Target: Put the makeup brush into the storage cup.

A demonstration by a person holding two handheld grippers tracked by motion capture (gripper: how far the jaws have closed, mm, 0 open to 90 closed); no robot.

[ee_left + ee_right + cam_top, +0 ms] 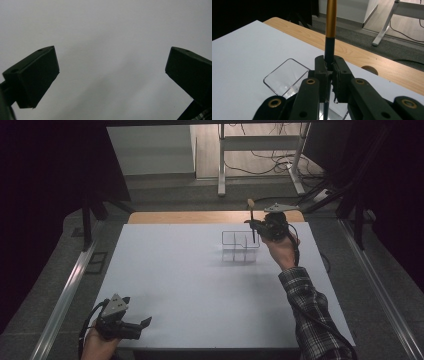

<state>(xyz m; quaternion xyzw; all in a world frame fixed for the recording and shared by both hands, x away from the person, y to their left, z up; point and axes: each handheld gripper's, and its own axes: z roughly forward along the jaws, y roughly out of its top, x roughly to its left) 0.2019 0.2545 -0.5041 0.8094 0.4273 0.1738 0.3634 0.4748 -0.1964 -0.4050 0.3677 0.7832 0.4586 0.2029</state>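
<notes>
From the high view, the right gripper (pixel 256 223) is holding a slim dark brush with a gold ferrule and pale tip (pixel 252 217) upright over the clear compartmented plastic organiser (pixel 241 246) on the white counter (pixel 190 285), seemingly lining it up to drop in. In the left gripper view, the left gripper (pixel 112 72) is idling wide apart over bare counter. In the right gripper view, the jaws are clamping the brush's black handle below its gold band.

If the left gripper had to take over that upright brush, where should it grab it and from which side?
Probably the gold band of the brush, above the right gripper, whose jaws are clamped on the dark shaft. Come in level from the side: the brush stands upright over the clear organizer, and the left gripper is open.
</notes>
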